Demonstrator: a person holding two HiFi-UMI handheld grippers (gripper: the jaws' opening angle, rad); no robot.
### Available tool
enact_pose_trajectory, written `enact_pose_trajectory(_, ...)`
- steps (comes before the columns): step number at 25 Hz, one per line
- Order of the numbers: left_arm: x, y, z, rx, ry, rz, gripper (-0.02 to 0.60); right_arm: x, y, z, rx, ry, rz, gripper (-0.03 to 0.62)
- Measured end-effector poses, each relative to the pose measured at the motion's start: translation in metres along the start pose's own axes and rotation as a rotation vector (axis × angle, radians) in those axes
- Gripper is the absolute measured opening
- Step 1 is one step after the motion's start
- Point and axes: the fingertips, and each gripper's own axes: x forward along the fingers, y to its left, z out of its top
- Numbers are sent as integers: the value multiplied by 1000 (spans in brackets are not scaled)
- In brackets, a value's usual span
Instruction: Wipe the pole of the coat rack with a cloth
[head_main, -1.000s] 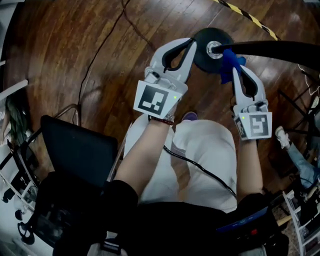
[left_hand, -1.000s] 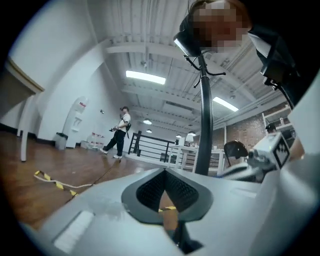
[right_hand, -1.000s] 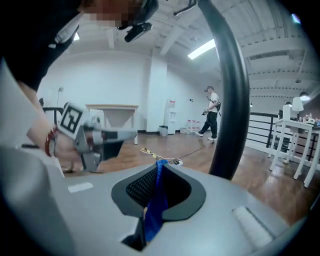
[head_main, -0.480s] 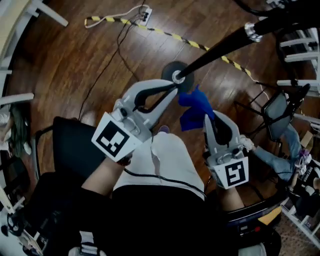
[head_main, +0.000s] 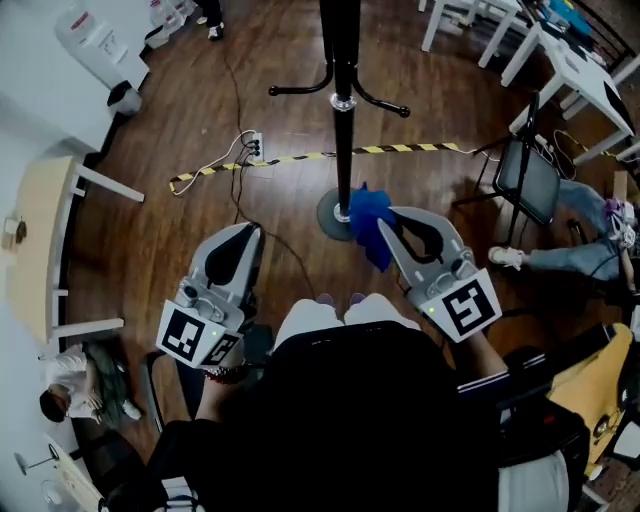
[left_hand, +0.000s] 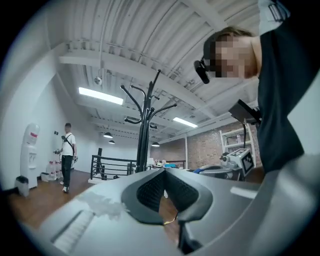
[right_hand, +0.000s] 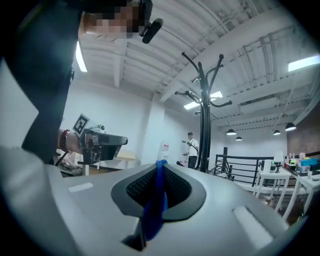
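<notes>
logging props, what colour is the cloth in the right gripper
Blue; the cloth shows best in the head view, pinched in the right gripper.

- You wear a black top and white trousers.
- Your left gripper and right gripper are pale grey shells with black pads.
- Each carries a black-and-white square marker.

**Dim floor, glaring ceiling**

The head view is dark and bends at its corners. Both gripper views curve into black rims. Strip lights glare at upper left, and the left gripper blurs along the bottom.
</notes>
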Motion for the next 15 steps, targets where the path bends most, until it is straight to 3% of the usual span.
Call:
enact_pose_trajectory(3, 8, 2, 3, -29, 28, -28, 5, -7, 1, 19, 1, -32, -68, 23)
enact_pose_trajectory(8, 25, -9, 20, 51, 93, -137, 5, -16, 2, 34, 76, -59, -68, 23)
enact_pose_trajectory(15, 48, -35, 26, -5, 29, -178, 5, -34, -4, 34, 164, -96, -127, 23)
